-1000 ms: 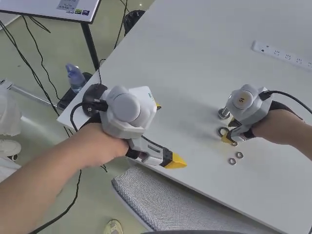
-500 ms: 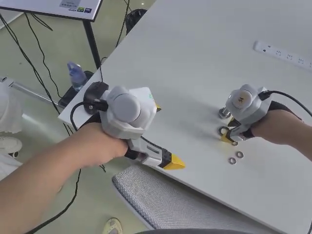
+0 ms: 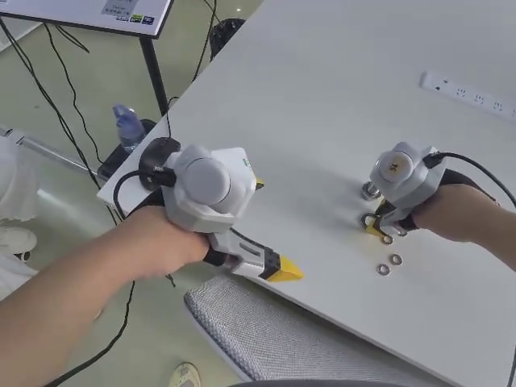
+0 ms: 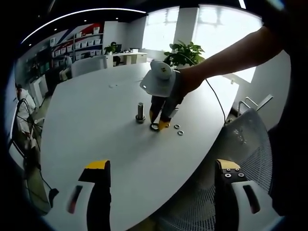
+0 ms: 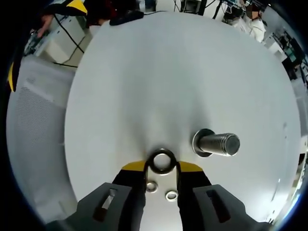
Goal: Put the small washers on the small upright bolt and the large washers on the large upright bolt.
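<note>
In the head view my left gripper (image 3: pixel 280 271) hangs past the table (image 3: pixel 322 97) edge. My right gripper (image 3: pixel 377 228) points down next to the bolt (image 3: pixel 371 191), with two small washers (image 3: pixel 384 269) near it.

In the left gripper view my jaws are spread wide with nothing between them.

In the right gripper view my jaws are clenched on the large washer (image 5: pixel 162 152). The bolt (image 5: pixel 219 143) stands upright just beside it.

Right gripper (image 4: pixel 159 125) beside upright bolt (image 4: pixel 140 112)
</note>
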Tool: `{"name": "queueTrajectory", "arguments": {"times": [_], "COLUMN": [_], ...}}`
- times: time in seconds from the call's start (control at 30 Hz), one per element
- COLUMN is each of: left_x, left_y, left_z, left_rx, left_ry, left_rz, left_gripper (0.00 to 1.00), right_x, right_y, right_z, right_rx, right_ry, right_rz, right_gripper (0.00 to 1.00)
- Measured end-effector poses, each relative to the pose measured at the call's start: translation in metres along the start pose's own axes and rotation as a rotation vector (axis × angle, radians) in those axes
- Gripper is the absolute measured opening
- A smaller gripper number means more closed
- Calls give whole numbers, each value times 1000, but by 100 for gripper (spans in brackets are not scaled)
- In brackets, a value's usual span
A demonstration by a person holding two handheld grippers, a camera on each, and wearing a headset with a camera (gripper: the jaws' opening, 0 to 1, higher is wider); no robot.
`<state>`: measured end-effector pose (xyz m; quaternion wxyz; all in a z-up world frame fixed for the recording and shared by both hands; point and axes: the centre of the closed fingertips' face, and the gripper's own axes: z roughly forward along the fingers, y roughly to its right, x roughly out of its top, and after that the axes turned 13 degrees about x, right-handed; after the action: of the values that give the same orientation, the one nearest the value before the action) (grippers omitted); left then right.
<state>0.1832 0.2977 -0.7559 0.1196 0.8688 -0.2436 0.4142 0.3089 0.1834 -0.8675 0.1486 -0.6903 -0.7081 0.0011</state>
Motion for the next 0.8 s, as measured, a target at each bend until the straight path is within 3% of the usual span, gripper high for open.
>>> {"name": "queueTrajectory", "arguments": {"times": [0.4,0.57,0.8], "left_x": [-2,-3,-5], "left_y": [4,4,4], "left_z": [-2,-4,-6], "left_rx": [-15,-9,-10], "left_ry": [4,6,4], "left_rz": [-16,-26,-30], "left_gripper": [89,87,86], "right_x": [0,-1,-1], "right_y": [0,1,6], "right_z": [1,-2,1], "right_rx": [3,8,10], "right_ry": [-70,-27,-8], "right_rz": [4,20,6], "right_gripper": [23,21,21]}}
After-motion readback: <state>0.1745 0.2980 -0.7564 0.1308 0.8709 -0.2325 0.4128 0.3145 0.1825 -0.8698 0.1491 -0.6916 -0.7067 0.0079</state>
